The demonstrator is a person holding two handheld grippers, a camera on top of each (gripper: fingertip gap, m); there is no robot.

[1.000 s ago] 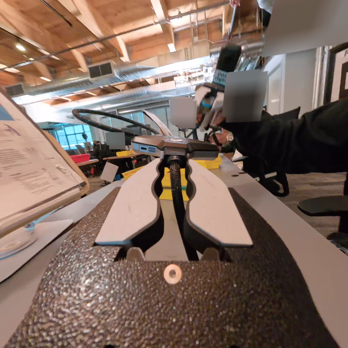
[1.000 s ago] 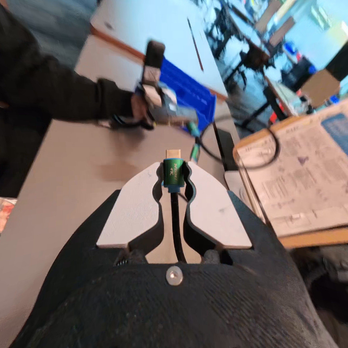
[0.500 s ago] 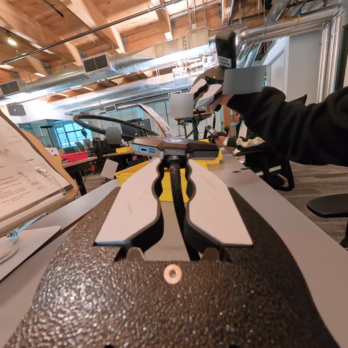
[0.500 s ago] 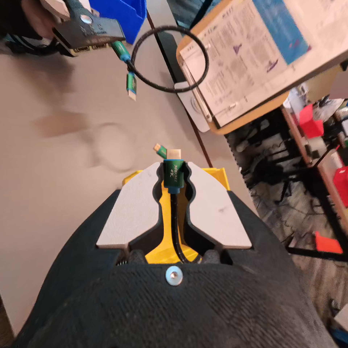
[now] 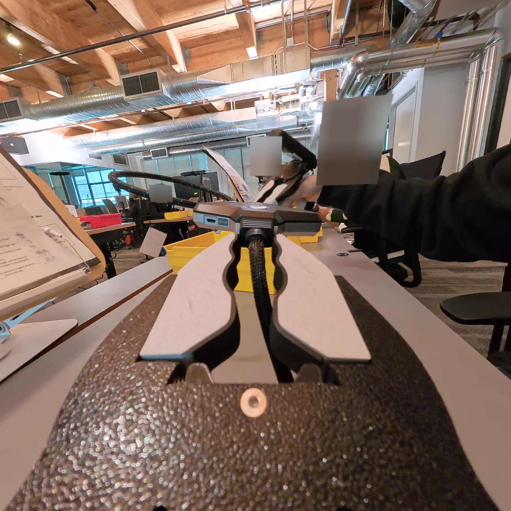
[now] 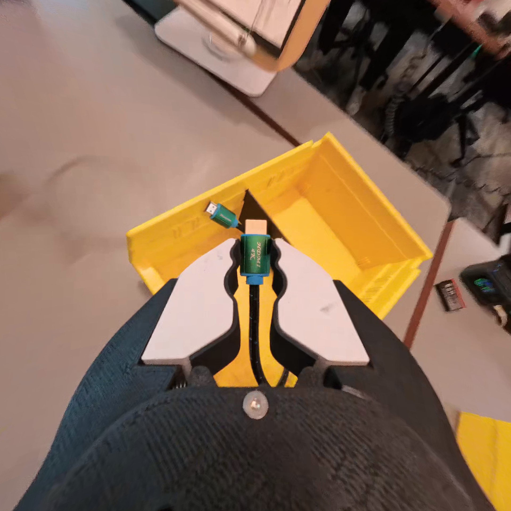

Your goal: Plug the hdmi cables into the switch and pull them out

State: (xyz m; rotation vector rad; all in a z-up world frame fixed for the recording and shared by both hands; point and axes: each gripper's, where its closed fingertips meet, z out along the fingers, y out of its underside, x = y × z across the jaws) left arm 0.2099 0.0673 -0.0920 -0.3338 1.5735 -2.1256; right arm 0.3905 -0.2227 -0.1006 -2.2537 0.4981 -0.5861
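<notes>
In the left wrist view, my left gripper (image 5: 255,240) is shut on the black braided cable (image 5: 260,276) where it enters the grey HDMI switch (image 5: 257,215), holding the switch above the table. Another black cable (image 5: 143,188) loops out behind the switch. My right gripper shows farther off there (image 5: 279,190), tilted down. In the right wrist view, my right gripper (image 6: 254,243) is shut on a green HDMI plug (image 6: 254,255), its gold tip pointing down over a yellow bin (image 6: 345,207). A second green plug (image 6: 222,215) hangs over the bin's rim.
A document stand (image 5: 33,243) stands at the left on the grey table (image 5: 387,290); its white base also shows in the right wrist view (image 6: 221,60). Yellow bins (image 5: 193,249) sit ahead. A small black object (image 6: 450,294) lies right of the bin. A black chair (image 5: 475,312) is beside the table.
My right gripper has swung away from the switch with the green plug and now points down over the yellow bin. My left gripper keeps hold of the switch, with little movement.
</notes>
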